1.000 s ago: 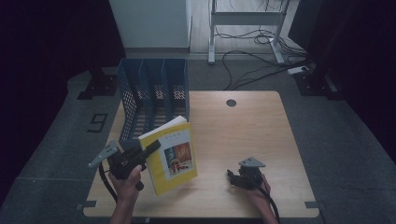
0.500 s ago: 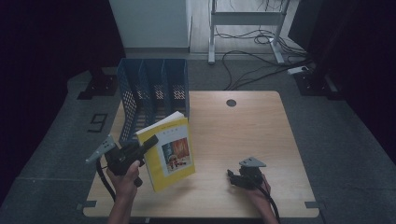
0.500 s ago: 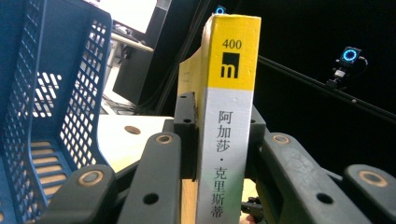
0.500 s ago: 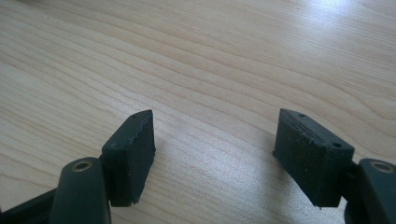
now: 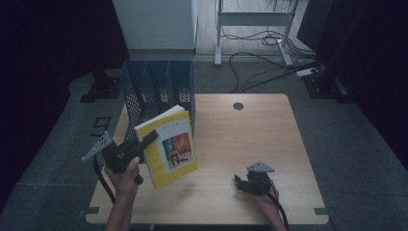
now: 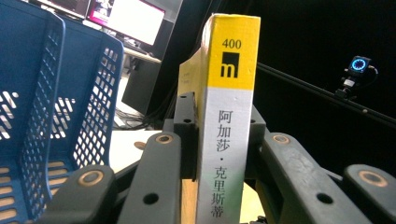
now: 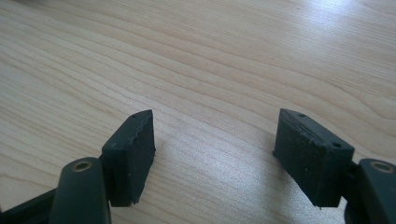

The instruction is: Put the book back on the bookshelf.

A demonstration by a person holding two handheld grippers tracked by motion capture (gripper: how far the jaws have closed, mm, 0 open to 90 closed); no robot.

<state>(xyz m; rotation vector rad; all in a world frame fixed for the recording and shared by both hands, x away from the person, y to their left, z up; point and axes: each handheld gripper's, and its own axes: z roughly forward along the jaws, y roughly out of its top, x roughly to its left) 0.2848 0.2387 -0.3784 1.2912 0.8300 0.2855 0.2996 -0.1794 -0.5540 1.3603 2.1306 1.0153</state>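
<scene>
A yellow book (image 5: 169,147) with a picture on its cover is held up off the wooden table (image 5: 250,139), tilted, in front of the blue file rack (image 5: 159,89). My left gripper (image 5: 144,142) is shut on its spine edge. In the left gripper view the yellow and white spine (image 6: 229,116) with black characters stands upright, clamped between the black jaws, and the blue file rack (image 6: 51,107) is close at the left. My right gripper (image 5: 239,182) rests low at the table's front right. In the right gripper view my right gripper (image 7: 215,154) stands open over bare wood, nothing between its pads.
The rack has three slots and stands at the table's back left corner. A round cable hole (image 5: 238,106) sits near the back edge. Beyond the table are a white cabinet (image 5: 156,21), a metal stand (image 5: 250,29) and floor cables (image 5: 269,57).
My left gripper has lifted the book a little higher and toward the rack, standing it more upright. The right gripper has not moved.
</scene>
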